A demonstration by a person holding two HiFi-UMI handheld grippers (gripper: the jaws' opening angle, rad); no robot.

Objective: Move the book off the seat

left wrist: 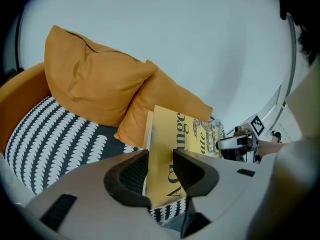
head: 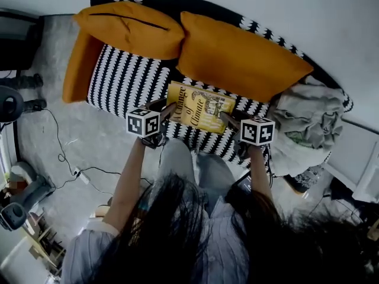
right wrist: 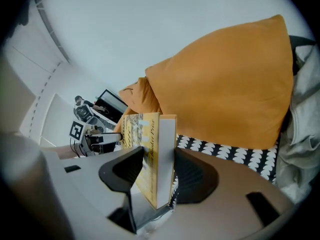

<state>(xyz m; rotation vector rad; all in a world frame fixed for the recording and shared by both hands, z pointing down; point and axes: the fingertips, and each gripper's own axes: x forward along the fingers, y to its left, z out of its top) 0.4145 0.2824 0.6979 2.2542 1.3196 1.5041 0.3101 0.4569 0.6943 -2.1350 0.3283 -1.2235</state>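
Title on the yellow paperback book (left wrist: 170,134) was half covered by the left tongs (left wrist: 161,164), and the black-and-white patterned seat (head: 118,81) had its right end buried under crumpled grey cloth (head: 308,120).

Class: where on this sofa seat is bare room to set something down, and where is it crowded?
Free: the patterned seat between the orange armrest, left cushion and book. Crowded: the middle front, where the left hand-held gripper and right hand-held gripper clamp the book, and the right end under the grey cloth heap.
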